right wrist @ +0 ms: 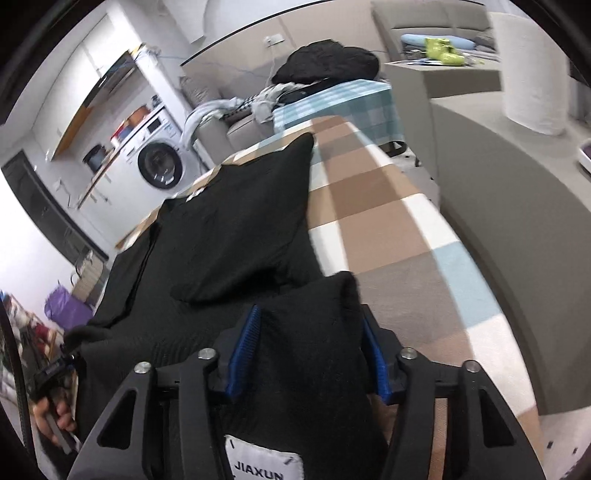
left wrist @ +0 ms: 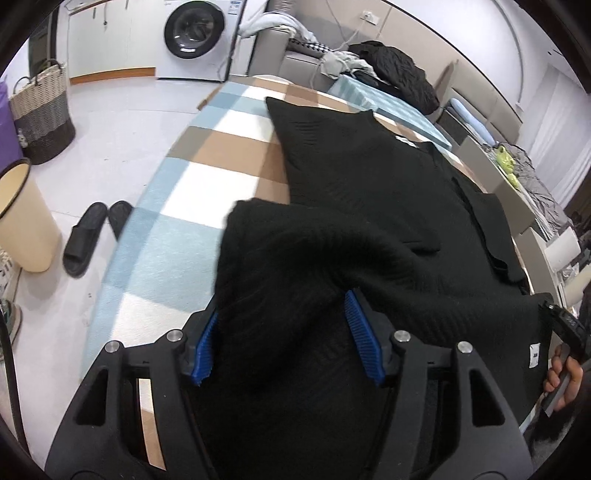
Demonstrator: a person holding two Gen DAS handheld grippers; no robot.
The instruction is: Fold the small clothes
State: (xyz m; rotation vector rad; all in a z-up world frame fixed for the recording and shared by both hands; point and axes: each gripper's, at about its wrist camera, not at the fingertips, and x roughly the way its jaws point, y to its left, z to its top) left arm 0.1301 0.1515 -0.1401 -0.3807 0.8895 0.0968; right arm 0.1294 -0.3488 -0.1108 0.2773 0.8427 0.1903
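Observation:
A black knitted garment [left wrist: 369, 177] lies spread on a checked brown, white and blue blanket [left wrist: 207, 147]. Its near hem is folded up into a raised ridge. My left gripper [left wrist: 282, 306] stands open over the garment's left corner, and a loose fold of the knit lies between its blue pads [left wrist: 360, 332]. My right gripper [right wrist: 309, 312] is open too. The garment [right wrist: 236, 221] fills the space between its fingers, with a white "JIAXUN" label [right wrist: 258, 461] just below. A person's hand [left wrist: 565, 384] holding the right gripper shows at the edge of the left wrist view.
On the floor to the left are a washing machine [left wrist: 194, 33], a woven basket [left wrist: 42, 110], a beige bin [left wrist: 22, 221] and black slippers [left wrist: 92, 236]. A pile of dark clothes [left wrist: 399, 70] lies beyond the blanket. A grey couch [right wrist: 498, 221] borders the blanket's right side.

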